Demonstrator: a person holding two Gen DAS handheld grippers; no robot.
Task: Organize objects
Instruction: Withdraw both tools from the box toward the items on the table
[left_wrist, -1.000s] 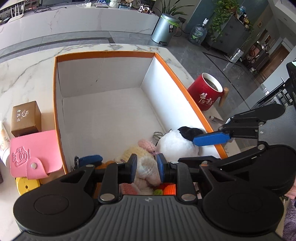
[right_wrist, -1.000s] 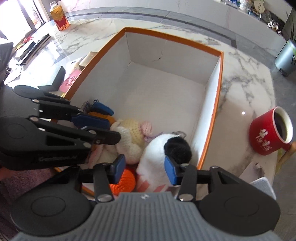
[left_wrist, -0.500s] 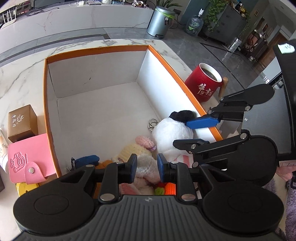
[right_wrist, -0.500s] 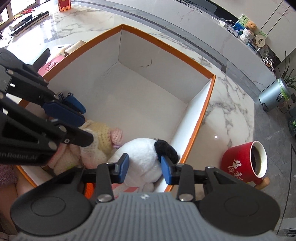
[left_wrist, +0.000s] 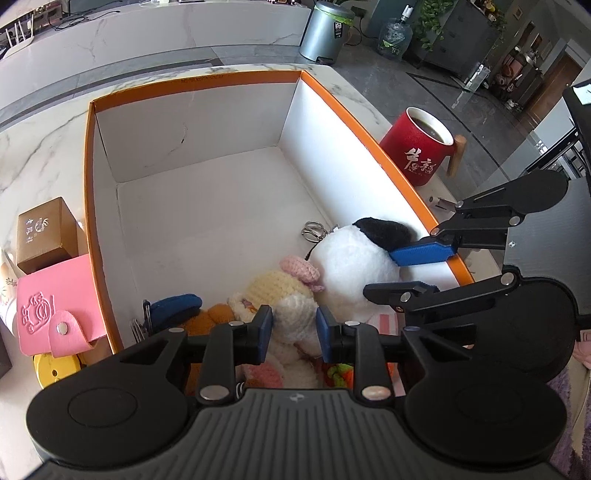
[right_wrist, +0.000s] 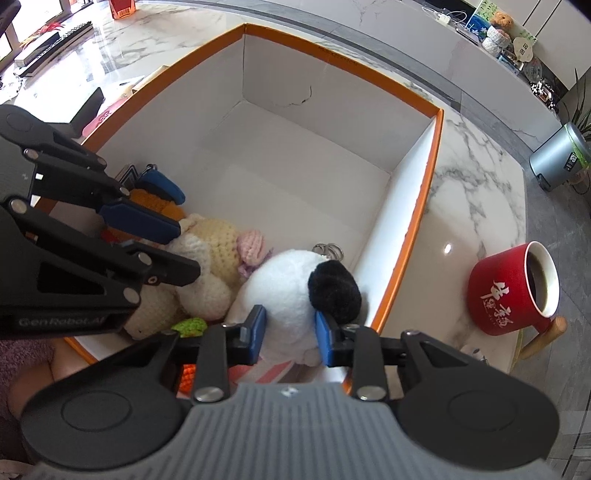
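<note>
Right wrist view: two claws work a pile of soft toys in the near corner of an orange-rimmed box (right_wrist: 417, 218).

Right claw (right_wrist: 288, 332) is closing on the white plush (right_wrist: 288, 284) with the black ear, its pads at both flanks but not clearly pressing; the left claw (left_wrist: 293, 334) is opening around the cream knitted doll (left_wrist: 291, 317), its grip easing, contact uncertain. Both toys lie at six o'clock in the box, touching each other, the plush's key ring (left_wrist: 314, 230) at its twelve o'clock. Soft fur may squash and slip from a shallow pinch, or the ring may snag the doll's pink bow (left_wrist: 301, 267). A full red mug (right_wrist: 513, 288) stands on the desk at three o'clock, near enough for a swinging claw to tip.
</note>
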